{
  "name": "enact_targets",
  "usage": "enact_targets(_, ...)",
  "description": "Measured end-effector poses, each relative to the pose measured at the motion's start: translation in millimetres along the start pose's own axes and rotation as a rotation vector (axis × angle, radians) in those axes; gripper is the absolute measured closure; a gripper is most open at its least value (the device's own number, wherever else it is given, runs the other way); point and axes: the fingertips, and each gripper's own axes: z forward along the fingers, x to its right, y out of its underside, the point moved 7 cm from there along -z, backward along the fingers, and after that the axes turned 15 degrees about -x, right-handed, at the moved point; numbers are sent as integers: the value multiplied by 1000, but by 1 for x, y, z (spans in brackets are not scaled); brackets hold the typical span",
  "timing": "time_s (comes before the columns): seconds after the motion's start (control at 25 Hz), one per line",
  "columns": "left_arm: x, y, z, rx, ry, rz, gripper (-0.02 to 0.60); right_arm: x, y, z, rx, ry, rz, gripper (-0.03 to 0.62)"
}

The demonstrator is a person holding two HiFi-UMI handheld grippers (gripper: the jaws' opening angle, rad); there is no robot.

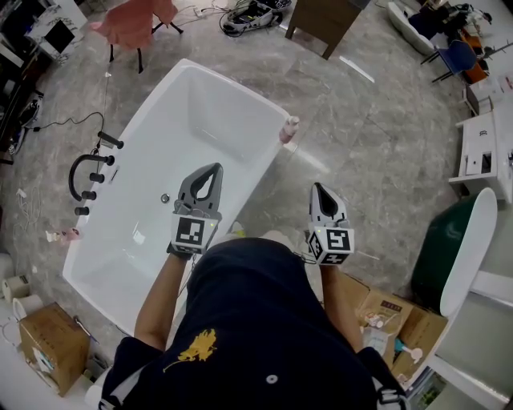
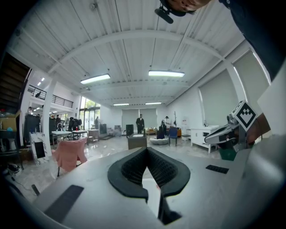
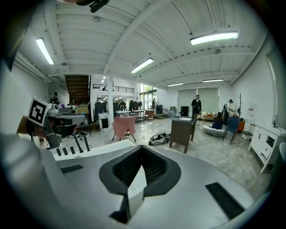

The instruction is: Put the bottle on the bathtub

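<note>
A small pink bottle (image 1: 289, 128) stands upright on the far right corner of the white bathtub (image 1: 152, 160), on its rim. My left gripper (image 1: 213, 170) hovers over the tub's near right side, jaws shut with nothing in them. My right gripper (image 1: 317, 190) is held over the floor just right of the tub, also shut and empty. Both point away from me, and both are well short of the bottle. In the left gripper view the shut jaws (image 2: 146, 150) face the hall. The right gripper view shows its own shut jaws (image 3: 140, 147) the same way.
A black floor-standing faucet (image 1: 88, 172) stands at the tub's left side. A pink chair (image 1: 132, 24) and a dark wooden table (image 1: 325, 20) are beyond the tub. Cardboard boxes (image 1: 52, 344) sit near my feet, left and right. A green and white tub (image 1: 449, 248) lies at the right.
</note>
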Motion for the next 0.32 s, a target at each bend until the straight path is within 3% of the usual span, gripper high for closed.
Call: enact_targets(0.32, -10, 7, 1, -3, -1, -9, 563, -10, 2, 10, -24, -13, -8, 594)
